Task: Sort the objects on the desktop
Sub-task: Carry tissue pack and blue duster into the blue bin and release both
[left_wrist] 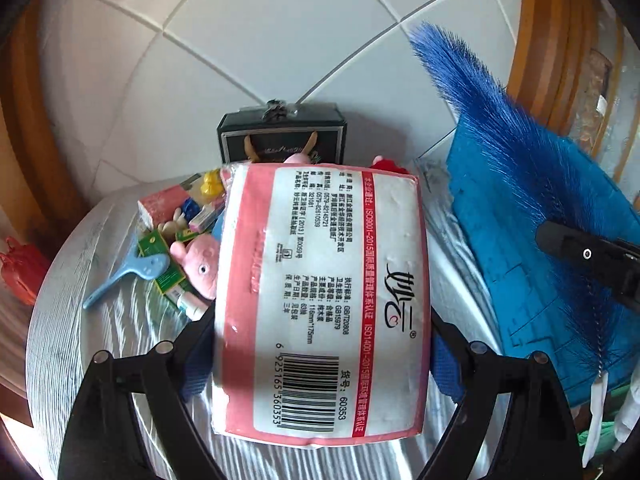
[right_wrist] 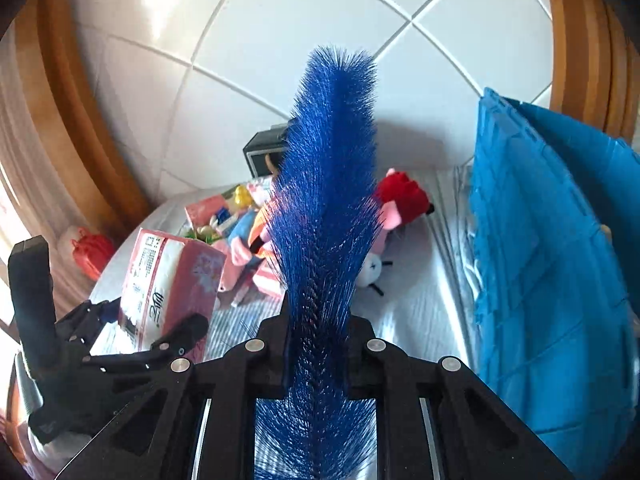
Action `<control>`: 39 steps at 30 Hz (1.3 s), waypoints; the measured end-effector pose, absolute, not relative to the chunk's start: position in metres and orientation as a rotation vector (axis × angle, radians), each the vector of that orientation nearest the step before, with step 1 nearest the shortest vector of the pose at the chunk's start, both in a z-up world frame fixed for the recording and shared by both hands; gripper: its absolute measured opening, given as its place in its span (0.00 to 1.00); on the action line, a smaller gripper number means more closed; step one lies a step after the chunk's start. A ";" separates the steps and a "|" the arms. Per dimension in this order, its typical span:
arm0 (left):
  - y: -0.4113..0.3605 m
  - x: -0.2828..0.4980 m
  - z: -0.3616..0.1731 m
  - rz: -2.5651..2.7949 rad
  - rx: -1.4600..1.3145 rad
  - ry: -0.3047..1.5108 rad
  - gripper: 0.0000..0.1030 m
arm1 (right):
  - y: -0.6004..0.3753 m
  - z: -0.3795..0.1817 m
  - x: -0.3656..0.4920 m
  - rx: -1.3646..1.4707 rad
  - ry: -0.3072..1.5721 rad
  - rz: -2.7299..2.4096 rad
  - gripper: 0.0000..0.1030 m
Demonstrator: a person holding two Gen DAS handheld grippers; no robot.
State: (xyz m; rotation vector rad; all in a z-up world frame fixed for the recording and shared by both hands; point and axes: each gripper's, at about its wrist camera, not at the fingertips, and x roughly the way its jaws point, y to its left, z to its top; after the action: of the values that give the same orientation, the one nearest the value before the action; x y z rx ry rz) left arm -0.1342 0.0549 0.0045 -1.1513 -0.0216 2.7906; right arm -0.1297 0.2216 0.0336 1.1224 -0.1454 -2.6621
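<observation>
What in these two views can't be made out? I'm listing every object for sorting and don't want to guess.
- Left wrist view: the tissue pack in the left hand-held gripper covers the toy pile's middle.
- Right wrist view: the blue brush in the right hand-held gripper hides the pink plush and part of the black box.
- Both views: the blue mat blocks whatever lies behind it.

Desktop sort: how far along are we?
Early. No sorted group visible yet. In hand: left gripper clamps the tissue pack; right gripper is shut on the blue bottle brush. Left: the pile of toys and small boxes on the table.
</observation>
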 end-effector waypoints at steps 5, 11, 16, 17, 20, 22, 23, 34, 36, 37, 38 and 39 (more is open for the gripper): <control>0.116 -0.136 0.069 2.775 -1.017 0.009 0.85 | 0.285 0.091 -0.127 1.046 -0.205 -2.730 0.16; 0.214 -0.145 0.130 2.697 -0.918 0.008 0.86 | 0.383 0.154 -0.130 1.030 -0.188 -2.849 0.16; 0.310 -0.158 0.144 2.590 -0.945 0.029 0.85 | 0.468 0.165 -0.132 1.105 -0.104 -2.967 0.16; 0.328 -0.161 0.142 2.575 -0.961 0.044 0.86 | 0.485 0.163 -0.133 1.131 -0.100 -2.978 0.16; 0.378 -0.166 0.125 2.543 -1.033 0.122 0.86 | 0.529 0.144 -0.135 1.228 -0.110 -2.988 0.16; 0.405 -0.171 0.106 2.503 -1.112 0.167 0.86 | 0.552 0.127 -0.139 1.301 -0.142 -2.969 0.16; 0.417 -0.171 0.097 2.481 -1.153 0.181 0.86 | 0.561 0.116 -0.140 1.339 -0.164 -2.951 0.16; 0.485 -0.186 0.028 2.353 -1.403 0.374 0.87 | 0.633 0.042 -0.144 1.644 -0.252 -2.824 0.23; 0.485 -0.189 0.025 2.341 -1.412 0.346 0.87 | 0.636 0.040 -0.142 1.663 -0.258 -2.816 0.26; 0.483 -0.192 0.025 2.338 -1.413 0.325 0.87 | 0.636 0.039 -0.142 1.662 -0.244 -2.824 0.30; 0.481 -0.195 0.026 2.338 -1.408 0.306 0.87 | 0.639 0.039 -0.142 1.656 -0.230 -2.840 0.34; 0.479 -0.196 0.028 2.342 -1.396 0.286 0.87 | 0.641 0.036 -0.141 1.652 -0.211 -2.856 0.44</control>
State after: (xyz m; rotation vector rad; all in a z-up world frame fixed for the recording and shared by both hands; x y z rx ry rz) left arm -0.1959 0.4794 0.0282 -1.3956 0.2857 2.3418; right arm -0.1411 0.6410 0.0361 1.6518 -0.2114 -2.8561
